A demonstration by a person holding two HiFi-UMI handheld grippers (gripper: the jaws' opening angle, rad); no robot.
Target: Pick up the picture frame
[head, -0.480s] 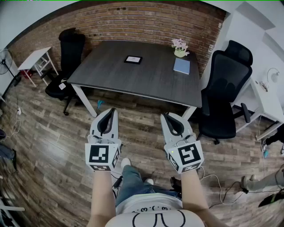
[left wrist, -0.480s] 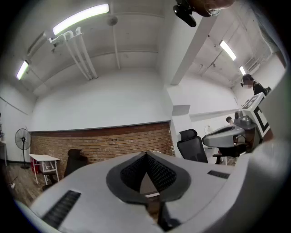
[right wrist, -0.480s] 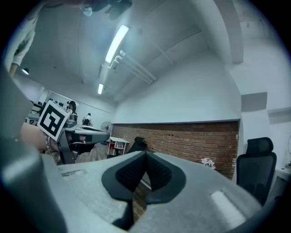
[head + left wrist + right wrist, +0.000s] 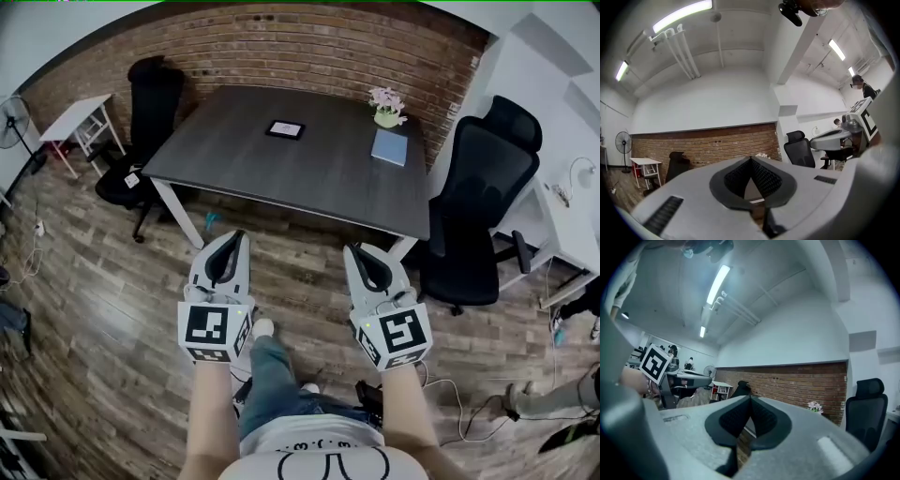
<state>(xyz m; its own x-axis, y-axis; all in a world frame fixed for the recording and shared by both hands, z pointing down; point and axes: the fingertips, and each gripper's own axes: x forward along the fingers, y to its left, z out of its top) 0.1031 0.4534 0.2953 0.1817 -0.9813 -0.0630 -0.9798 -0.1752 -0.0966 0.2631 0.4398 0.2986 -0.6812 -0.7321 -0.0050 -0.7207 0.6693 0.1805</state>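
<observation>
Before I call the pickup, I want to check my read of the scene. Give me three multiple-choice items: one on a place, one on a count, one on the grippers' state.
1. Where is the picture frame?
A) flat on the dark table
B) on the floor
C) in a gripper

2. How many black office chairs stand at the table?
A) one
B) two
C) four

3. How are the left gripper and right gripper?
A) both open
B) both shut, empty
C) right shut on the frame

Answers:
1 A: it lies on the tabletop, ahead of both grippers.
2 B: one at the left end, one at the right.
3 B: each gripper view shows its jaws together with nothing between them.
</observation>
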